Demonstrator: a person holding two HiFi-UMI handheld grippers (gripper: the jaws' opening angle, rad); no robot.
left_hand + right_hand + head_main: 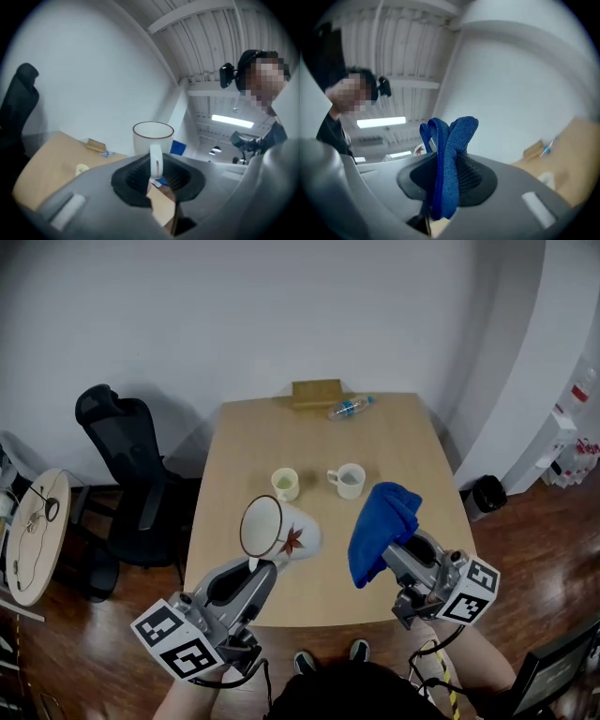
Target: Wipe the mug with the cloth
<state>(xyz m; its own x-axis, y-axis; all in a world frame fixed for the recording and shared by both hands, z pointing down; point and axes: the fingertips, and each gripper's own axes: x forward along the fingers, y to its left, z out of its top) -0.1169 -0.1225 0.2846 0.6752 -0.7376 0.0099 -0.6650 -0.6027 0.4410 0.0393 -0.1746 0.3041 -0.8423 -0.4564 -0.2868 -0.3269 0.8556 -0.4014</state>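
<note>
**Mug in one hand, cloth in the other, not touching**

Standing here watching: the left hand-held gripper (251,567) has its jaws pinched tight on the handle of the mug (279,531). The mug is white with a dark rim and a reddish leaf print on its side. It's up off the bench (246,442), near the front edge, tipped so that its mouth faces back up at the person.

The right hand-held gripper (391,555) is clamped on a blue cloth (381,525), which bunches up in folds out of the jaws. The cloth hangs in the air just to the right of the mug, with a clear gap between them.

Further back on the bench there's a pale yellow cup (285,484) and a small white cup (349,480) side by side. At the far edge a plastic bottle (350,408) lies next to a wooden block (316,393). A black office chair (127,465) sits off to the left.
</note>
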